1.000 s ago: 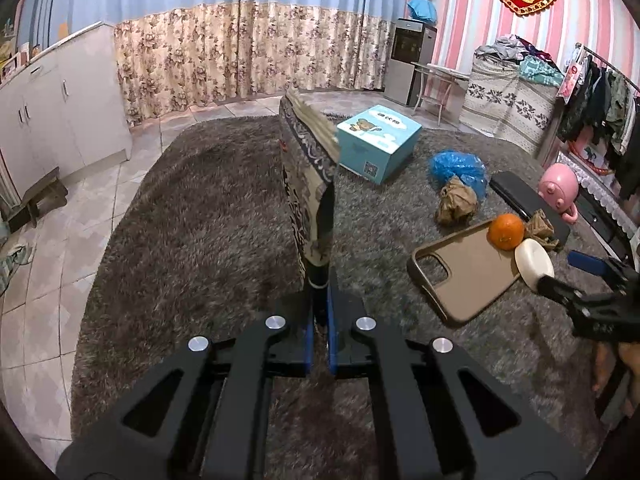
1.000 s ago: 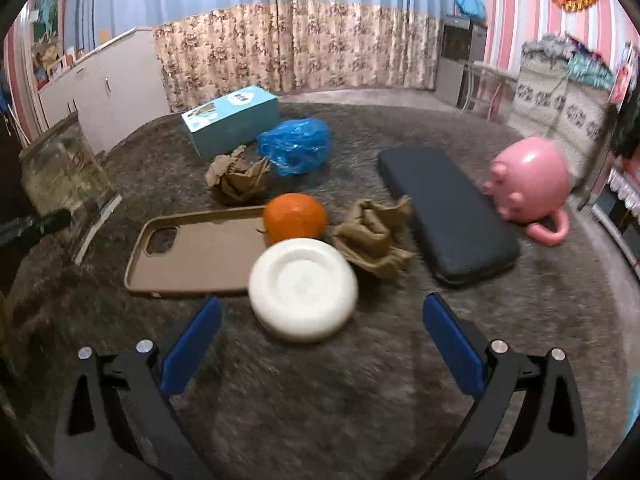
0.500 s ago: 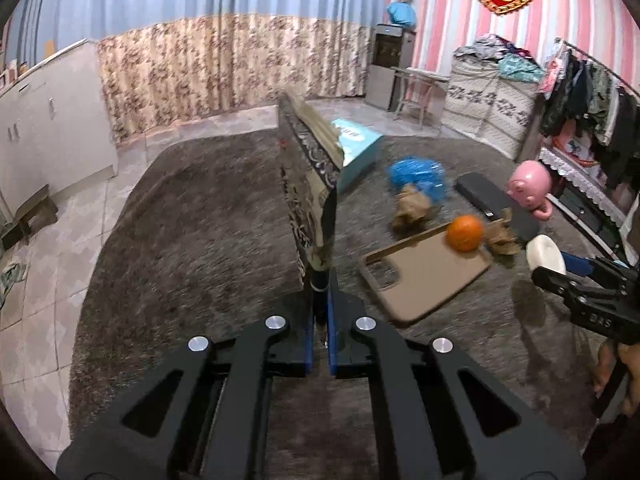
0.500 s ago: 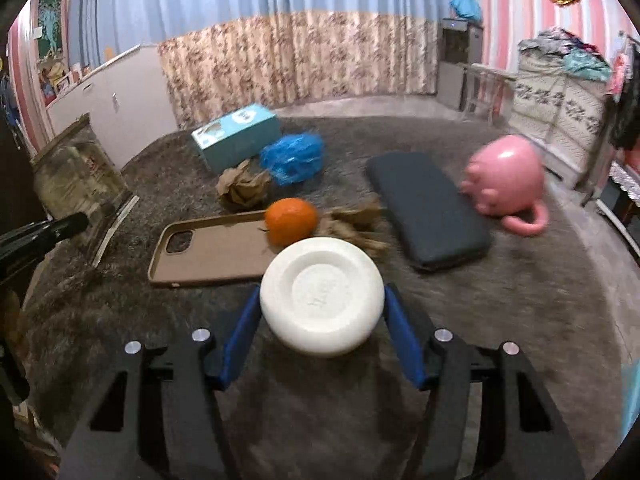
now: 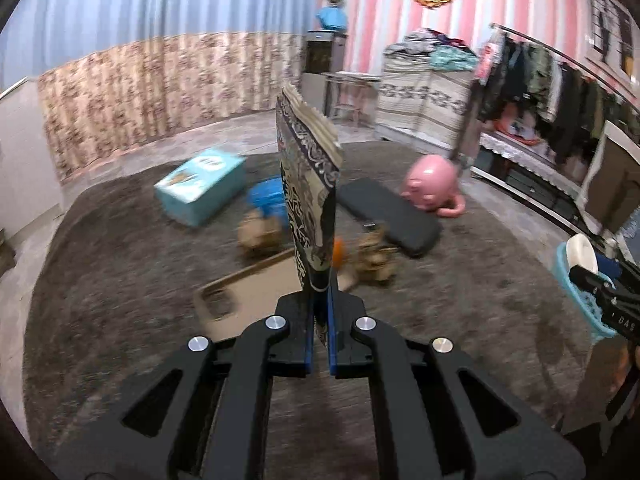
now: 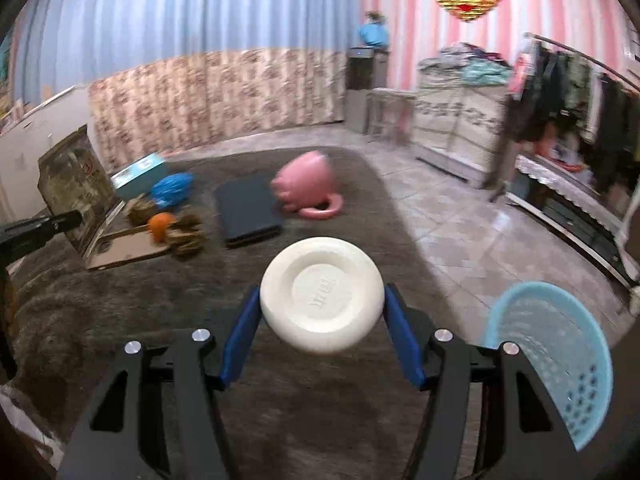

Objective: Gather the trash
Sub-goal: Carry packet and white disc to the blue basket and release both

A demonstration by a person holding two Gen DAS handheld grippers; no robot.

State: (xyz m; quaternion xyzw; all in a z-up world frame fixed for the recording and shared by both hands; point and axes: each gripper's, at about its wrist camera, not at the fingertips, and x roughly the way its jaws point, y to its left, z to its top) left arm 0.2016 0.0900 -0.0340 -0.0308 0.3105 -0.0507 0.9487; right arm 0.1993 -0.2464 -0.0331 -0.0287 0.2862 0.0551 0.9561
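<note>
My left gripper (image 5: 320,300) is shut on a flat printed snack bag (image 5: 310,188) and holds it upright above the carpet; the bag also shows in the right wrist view (image 6: 74,184). My right gripper (image 6: 322,308) is shut on a round white lid (image 6: 322,294), lifted above the carpet; the lid also shows at the right edge of the left wrist view (image 5: 582,252). A light blue mesh basket (image 6: 556,356) stands low right of my right gripper, also seen in the left wrist view (image 5: 580,292). Crumpled brown paper (image 6: 186,234), an orange (image 6: 160,224) and a blue plastic bag (image 6: 172,188) lie on the carpet.
A tan phone case (image 6: 124,250), a black pad (image 6: 244,210), a pink pig-shaped toy (image 6: 308,186) and a teal box (image 5: 200,184) lie on the dark shaggy carpet (image 6: 120,304). Tiled floor (image 6: 460,224), a clothes rack (image 6: 580,92) and piled bedding sit to the right.
My right gripper closed on the white lid, lifted it and swung right toward the blue basket. My left gripper swung right too, still holding the bag.
</note>
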